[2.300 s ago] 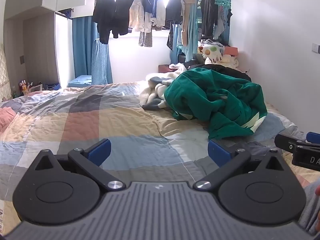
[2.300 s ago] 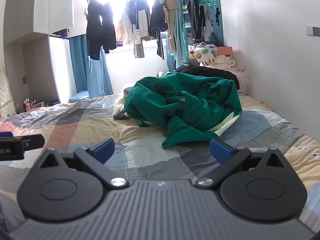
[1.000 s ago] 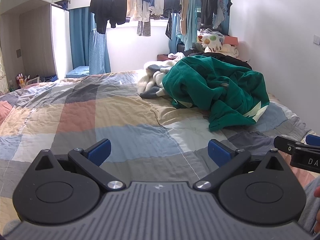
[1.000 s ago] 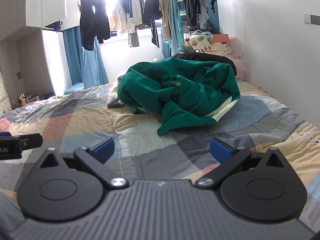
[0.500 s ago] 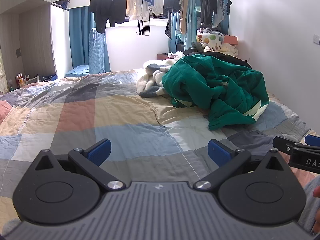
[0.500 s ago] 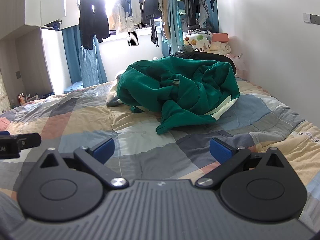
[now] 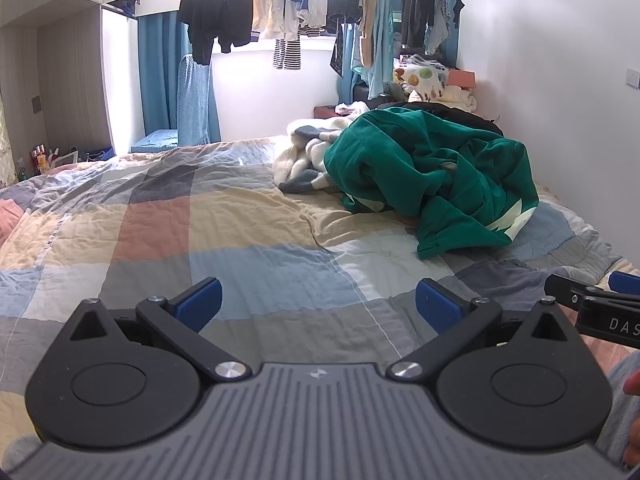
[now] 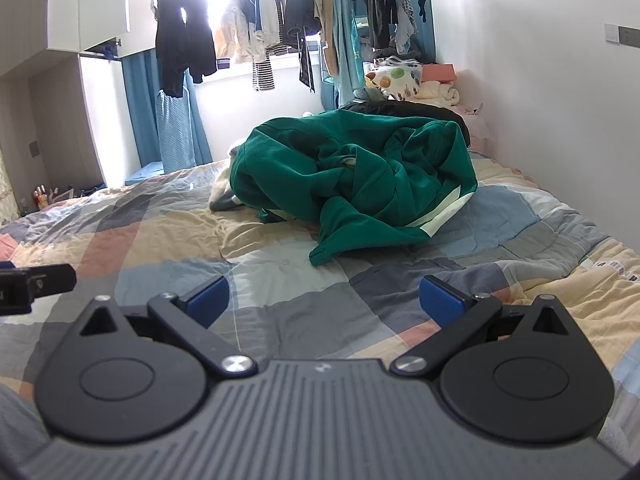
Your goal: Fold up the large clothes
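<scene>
Left claw point(image 7: 318, 300): wide open, nothing between the two blue pads point(image 7: 200, 303), hovering low over the quilt point(image 7: 256, 264). Right claw point(image 8: 326, 298): same deal, spread wide, empty, two blue pads point(image 8: 442, 300) apart over the bed. Each claw's tip also peeking into the other's view, at the frame edge.

Straight ahead of both, well clear of the pads: one big green garment point(image 8: 352, 184), dumped in a crumpled heap on the far right part of the quilt, near the wall point(image 8: 540, 92). One loose end trailing toward the cameras, flat on the quilt. White trim point(image 8: 440, 216) showing along the lower right edge. Not touched by either claw.

Just behind and left of the green heap, touching it: one cream and grey fuzzy bundle point(image 7: 302, 160), could've been a blanket or another garment, hard to say. Behind the heap, something black point(image 8: 416, 110), mostly hidden.

Quilt itself a patchwork of blue, grey, beige and salmon blocks, wrinkled.

Further back: one bright window with a row of hanging clothes point(image 7: 256, 4), too overlapped to count properly, one striped piece among them. Blue curtains point(image 7: 160, 80) at the left of it. One spotted pillow point(image 7: 422, 78) plus one pink box point(image 7: 462, 77) stacked in the far right corner.
</scene>
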A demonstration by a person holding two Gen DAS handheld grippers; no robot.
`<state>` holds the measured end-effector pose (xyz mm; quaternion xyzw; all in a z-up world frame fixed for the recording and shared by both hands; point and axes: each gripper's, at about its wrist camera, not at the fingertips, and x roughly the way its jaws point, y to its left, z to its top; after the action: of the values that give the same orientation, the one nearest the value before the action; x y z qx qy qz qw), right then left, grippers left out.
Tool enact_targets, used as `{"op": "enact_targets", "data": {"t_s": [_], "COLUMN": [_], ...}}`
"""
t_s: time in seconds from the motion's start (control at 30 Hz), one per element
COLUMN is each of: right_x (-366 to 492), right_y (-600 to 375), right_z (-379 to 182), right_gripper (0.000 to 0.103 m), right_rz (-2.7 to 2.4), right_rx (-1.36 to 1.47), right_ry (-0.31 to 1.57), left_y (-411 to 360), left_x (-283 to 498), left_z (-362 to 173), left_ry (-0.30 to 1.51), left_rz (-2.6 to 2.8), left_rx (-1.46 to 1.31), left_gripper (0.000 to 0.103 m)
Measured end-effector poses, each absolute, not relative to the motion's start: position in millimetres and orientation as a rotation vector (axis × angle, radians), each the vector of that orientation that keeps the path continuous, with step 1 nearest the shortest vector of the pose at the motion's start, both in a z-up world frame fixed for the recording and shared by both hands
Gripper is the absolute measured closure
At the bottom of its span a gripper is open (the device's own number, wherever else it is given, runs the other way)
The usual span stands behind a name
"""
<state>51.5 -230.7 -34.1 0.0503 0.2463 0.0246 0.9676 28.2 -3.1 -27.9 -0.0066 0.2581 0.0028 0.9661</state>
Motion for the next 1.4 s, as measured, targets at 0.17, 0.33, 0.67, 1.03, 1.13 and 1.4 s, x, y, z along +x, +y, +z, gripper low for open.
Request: {"op": "enact_targets", "data": {"t_s": [0.17,0.33,0.67,1.03,1.13,1.4], "right_x": [51.4,51.2,53.4,77.5,101.7,178.1], "right_y": [-231.7,-233.9,-234.4,-247.2,-252.6,-266.3], "right_z": [-36.8,-39.6,-42.9,-31.1,-25.1,-12.1], "right_gripper": [0.000,0.000,0.000,0.000,0.000,0.000], "right_rz": [0.049,0.046,0.035,-0.012,-0.003,-0.005], "right_rx": [0.103,0.108,0.133,0.194,0.210,0.281], "right_ry": [0.499,0.502,0.516,0.527,0.547,0.565], "left_y": [-3.4,-6.1,-20.4,-21.4,-24.6,-36.3], "left_x": [27.7,29.8,35.5,76.5,97.7,175.2], "left_z": [-27.1,-29.3,-33.9,-13.6,-3.2,7.7], "left_ry": [0.522,0.525,0.519,0.570,0.571,0.620], "left_rz": [0.005,0.003,-0.020,-0.062,-0.070,-0.100], "left_rx": [-0.014,-0.019,-0.028,-0.042,-0.030,-0.093], "left_gripper": [0.000,0.000,0.000,0.000,0.000,0.000]}}
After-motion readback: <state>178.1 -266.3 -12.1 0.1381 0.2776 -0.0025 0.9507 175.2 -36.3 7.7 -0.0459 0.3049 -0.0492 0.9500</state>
